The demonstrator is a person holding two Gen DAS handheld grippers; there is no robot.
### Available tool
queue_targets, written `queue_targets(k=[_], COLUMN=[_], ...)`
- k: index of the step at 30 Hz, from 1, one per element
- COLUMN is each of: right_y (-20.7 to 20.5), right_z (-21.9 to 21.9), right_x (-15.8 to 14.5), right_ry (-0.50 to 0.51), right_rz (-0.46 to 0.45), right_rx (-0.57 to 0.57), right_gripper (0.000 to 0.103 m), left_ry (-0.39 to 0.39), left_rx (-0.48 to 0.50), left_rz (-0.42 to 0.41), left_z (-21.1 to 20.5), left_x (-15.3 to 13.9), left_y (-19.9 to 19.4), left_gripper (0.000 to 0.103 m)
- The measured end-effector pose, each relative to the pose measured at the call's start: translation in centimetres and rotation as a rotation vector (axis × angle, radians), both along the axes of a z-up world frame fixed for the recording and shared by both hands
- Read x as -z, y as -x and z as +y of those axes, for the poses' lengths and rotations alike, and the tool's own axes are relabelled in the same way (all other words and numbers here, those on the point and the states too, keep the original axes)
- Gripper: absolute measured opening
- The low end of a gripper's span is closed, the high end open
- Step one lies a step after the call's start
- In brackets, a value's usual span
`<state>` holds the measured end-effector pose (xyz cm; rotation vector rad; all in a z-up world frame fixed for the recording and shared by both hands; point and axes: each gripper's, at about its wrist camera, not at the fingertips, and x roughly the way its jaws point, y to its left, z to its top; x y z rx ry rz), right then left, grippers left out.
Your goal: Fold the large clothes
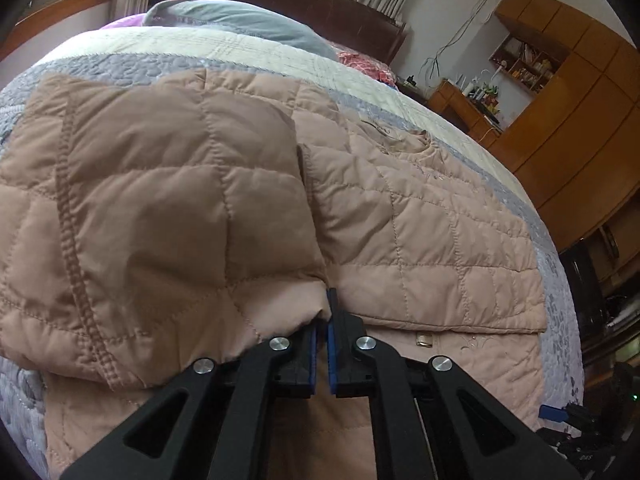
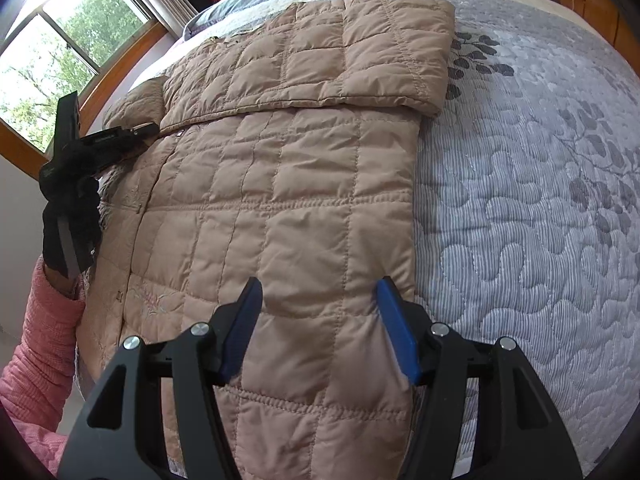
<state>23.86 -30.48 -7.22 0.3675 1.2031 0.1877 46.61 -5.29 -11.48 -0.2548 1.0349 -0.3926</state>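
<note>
Your left gripper (image 1: 322, 312) tip buried under jacket (image 1: 160, 200) fold; jacket hem cut off at 6 o'clock.

A grey quilted bedspread (image 2: 520, 200) with a leaf pattern covers the bed. A grey pillow (image 1: 248, 20) lies near the dark wooden headboard (image 1: 320, 4). Wooden cabinets (image 1: 580, 120) line the wall, and a window (image 2: 60, 60) shows green trees.

Both close above shared jacket (image 1: 200, 200)

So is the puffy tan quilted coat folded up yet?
Partly: the tan quilted coat has one sleeve folded across it; the rest lies flat.
</note>
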Motion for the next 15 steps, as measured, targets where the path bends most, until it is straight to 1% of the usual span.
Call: queue_targets(k=[2, 3, 4, 8, 10, 13, 15], right_y=[-0.2, -0.5, -0.7, -2.4, -3.9, -7.0, -8.6], right_z=[0.2, 0.3, 0.5, 2.2, 3.2, 5.9, 7.4], right_x=[-0.3, -0.5, -1.0, -2.8, -3.5, -4.5, -4.8], right_ry=[0.011, 0.016, 0.018, 0.003, -0.003, -0.048, -0.085], right_rz=[0.003, 0.002, -0.004, -0.034, -0.039, -0.038, -0.033], right_rx=[-0.003, -0.004, -0.008, -0.061, -0.086, -0.138, -0.164], right_gripper=[0.061, 0.061, 0.061, 0.061, 0.061, 0.061, 0.061], left_ry=[0.034, 0.051, 0.077, 0.155, 0.183, 0.172, 0.143], left_rx=[0.010, 0.019, 0.036, 0.080, 0.078, 0.036, -0.049], left_rz=[0.029, 0.042, 0.053, 0.091, 0.101, 0.076, 0.038], left_z=[0.5, 1.0, 1.4, 4.4, 6.2, 9.3, 11.8], left_x=[-0.7, -1.1, -1.6, -3.4, -4.2, -5.5, -6.4], left_y=[0.6, 1.1, 1.8, 5.3, 6.5, 7.1, 6.7], left_gripper=[0.010, 0.025, 0.035, 0.036, 0.036, 0.036, 0.036])
